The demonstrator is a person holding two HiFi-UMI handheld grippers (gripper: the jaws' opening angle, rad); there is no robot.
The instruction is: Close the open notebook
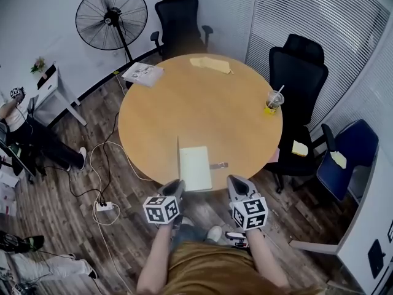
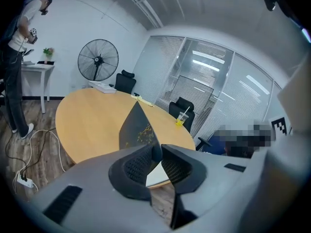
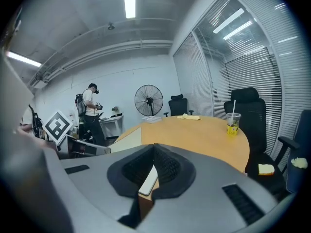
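Note:
The notebook [image 1: 195, 168] lies at the near edge of the round wooden table [image 1: 202, 109], its white page facing up. Its dark cover [image 2: 137, 128], with a gold pattern, stands almost upright along the page's left side. My left gripper [image 2: 158, 150] is at the cover's near lower corner, jaws a little apart, with the cover's edge in the narrow gap; in the head view my left gripper [image 1: 176, 187] sits at the table's rim. My right gripper [image 3: 154, 150] is shut on nothing, just in front of the white page [image 3: 148, 181]; overhead, the right gripper [image 1: 236, 187] is right of the notebook.
A small brown strap [image 1: 219, 165] lies right of the notebook. A cup with a yellow drink [image 1: 272, 101] stands at the table's right edge, papers [image 1: 142, 74] and a yellow cloth [image 1: 210, 64] at the far side. Black chairs [image 1: 299, 78] and a fan [image 1: 112, 17] surround the table.

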